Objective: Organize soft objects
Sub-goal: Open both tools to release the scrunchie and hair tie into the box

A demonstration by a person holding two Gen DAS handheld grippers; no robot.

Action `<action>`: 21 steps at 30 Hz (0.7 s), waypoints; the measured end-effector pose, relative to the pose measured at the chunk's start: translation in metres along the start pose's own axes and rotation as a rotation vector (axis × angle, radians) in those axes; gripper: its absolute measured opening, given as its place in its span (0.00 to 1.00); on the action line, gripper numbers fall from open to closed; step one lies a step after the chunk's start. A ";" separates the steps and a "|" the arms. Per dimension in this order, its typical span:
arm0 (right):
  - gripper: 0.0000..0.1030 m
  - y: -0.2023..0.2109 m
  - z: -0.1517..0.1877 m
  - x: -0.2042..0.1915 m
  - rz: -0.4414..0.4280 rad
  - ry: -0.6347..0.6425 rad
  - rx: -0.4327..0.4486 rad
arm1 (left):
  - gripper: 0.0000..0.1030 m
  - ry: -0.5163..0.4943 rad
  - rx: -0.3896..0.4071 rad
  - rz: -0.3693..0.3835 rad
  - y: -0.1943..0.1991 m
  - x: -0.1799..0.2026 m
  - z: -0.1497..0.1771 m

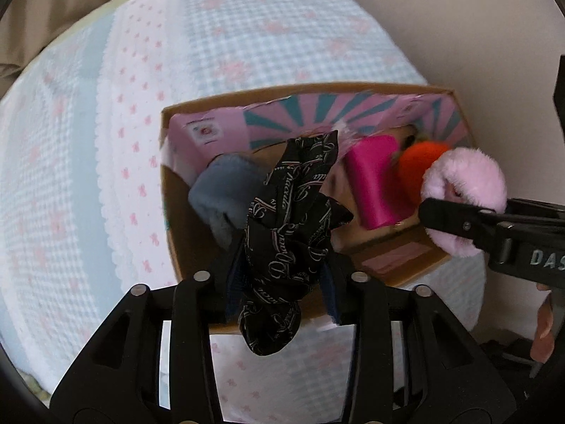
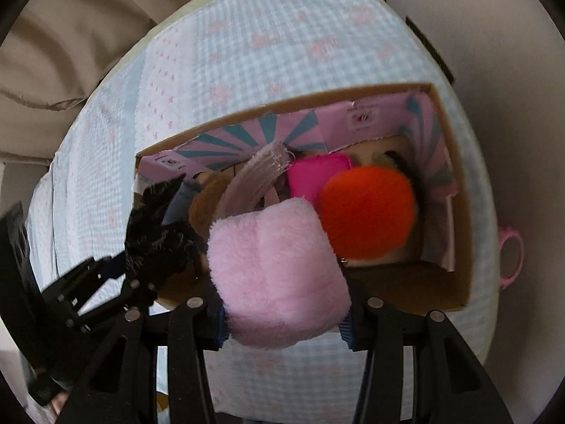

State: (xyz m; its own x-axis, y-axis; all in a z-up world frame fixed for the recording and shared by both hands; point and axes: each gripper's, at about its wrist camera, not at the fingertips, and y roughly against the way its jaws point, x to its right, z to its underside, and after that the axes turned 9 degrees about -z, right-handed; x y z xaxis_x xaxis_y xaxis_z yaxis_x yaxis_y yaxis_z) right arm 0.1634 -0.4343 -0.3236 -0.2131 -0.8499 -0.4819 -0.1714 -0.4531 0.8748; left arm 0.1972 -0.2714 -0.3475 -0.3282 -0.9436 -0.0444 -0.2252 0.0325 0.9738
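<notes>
My left gripper is shut on a black printed scarf and holds it over the near edge of an open cardboard box. My right gripper is shut on a fluffy pink plush piece, also above the box. In the left wrist view the right gripper comes in from the right with the pink plush. The box holds a grey-blue cloth, a magenta pouch and an orange pompom.
The box stands on a bed with a light blue checked cover with pink bows. Beige bedding lies at the far left. A pink ring-shaped item lies right of the box. A clear plastic band arches inside the box.
</notes>
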 end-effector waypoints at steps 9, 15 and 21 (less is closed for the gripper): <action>1.00 -0.004 0.005 -0.002 -0.009 -0.010 0.010 | 0.99 0.010 0.035 -0.048 0.009 -0.014 0.008; 1.00 0.003 0.008 -0.008 0.016 0.015 0.038 | 1.00 0.025 0.042 -0.031 0.016 -0.020 0.012; 1.00 0.031 0.014 -0.028 0.038 0.040 0.099 | 1.00 0.037 0.103 -0.026 0.048 -0.026 0.014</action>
State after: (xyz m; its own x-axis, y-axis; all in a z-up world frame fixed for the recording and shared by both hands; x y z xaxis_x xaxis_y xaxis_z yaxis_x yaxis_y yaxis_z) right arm 0.1505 -0.4204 -0.2835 -0.1832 -0.8770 -0.4443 -0.2583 -0.3931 0.8825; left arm 0.1825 -0.2407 -0.3026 -0.2873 -0.9560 -0.0597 -0.3271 0.0394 0.9442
